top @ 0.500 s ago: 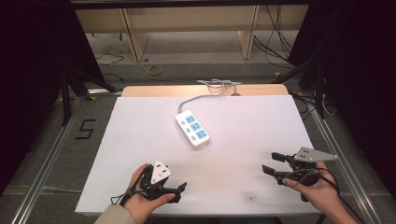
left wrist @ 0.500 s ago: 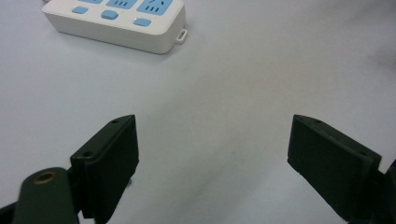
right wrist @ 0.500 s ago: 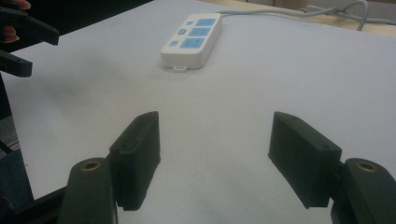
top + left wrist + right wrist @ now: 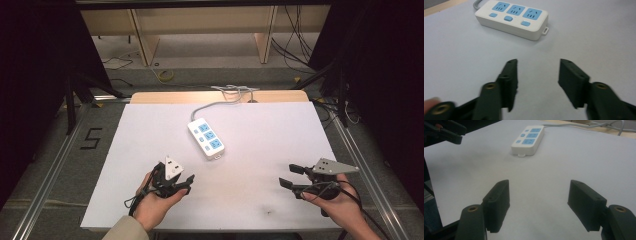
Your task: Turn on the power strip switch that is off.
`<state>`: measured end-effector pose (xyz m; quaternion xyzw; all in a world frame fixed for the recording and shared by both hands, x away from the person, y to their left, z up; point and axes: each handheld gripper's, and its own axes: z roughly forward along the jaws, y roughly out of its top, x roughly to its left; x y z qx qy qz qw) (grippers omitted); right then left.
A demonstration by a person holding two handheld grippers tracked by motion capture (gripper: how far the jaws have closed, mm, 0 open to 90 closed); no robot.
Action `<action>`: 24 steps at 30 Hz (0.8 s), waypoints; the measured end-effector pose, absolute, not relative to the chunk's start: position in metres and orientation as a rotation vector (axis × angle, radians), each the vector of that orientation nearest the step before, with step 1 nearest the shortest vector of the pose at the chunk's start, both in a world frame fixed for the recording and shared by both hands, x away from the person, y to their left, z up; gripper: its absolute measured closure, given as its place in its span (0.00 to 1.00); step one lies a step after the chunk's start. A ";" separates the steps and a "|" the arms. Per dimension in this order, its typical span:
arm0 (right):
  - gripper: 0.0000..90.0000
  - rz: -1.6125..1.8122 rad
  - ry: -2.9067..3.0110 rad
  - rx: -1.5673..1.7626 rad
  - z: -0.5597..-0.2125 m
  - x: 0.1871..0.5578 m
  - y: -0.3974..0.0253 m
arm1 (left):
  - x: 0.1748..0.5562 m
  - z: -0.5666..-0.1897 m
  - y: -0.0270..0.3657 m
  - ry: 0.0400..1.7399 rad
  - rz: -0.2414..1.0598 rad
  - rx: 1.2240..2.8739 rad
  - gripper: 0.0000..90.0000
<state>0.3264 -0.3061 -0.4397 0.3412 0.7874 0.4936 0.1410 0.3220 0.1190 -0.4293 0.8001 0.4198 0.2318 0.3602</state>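
At mid-table the power strip point(image 4: 206, 138) lies diagonally, cord end away from the person. The left gripper point(image 4: 186, 181), jaws spread and empty, is nearer; the right gripper point(image 4: 291, 176) likewise gapes empty.

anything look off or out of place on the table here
Nothing much stands out. The power strip lies flat but askew to the table's edges, its cable running off the far side. Both the left gripper and right gripper are open and empty.
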 end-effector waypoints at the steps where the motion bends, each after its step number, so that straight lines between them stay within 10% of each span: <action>1: 0.38 1.427 2.272 0.987 -0.440 0.326 -0.306 | 0.325 -0.429 0.119 1.086 0.598 2.063 0.69; 10: 0.38 1.426 2.271 0.983 -0.440 0.326 -0.307 | 0.341 -0.423 0.119 1.072 0.615 2.057 0.99; 24: 0.38 1.424 2.273 0.979 -0.440 0.326 -0.306 | 0.358 -0.421 0.120 1.093 0.627 2.085 1.00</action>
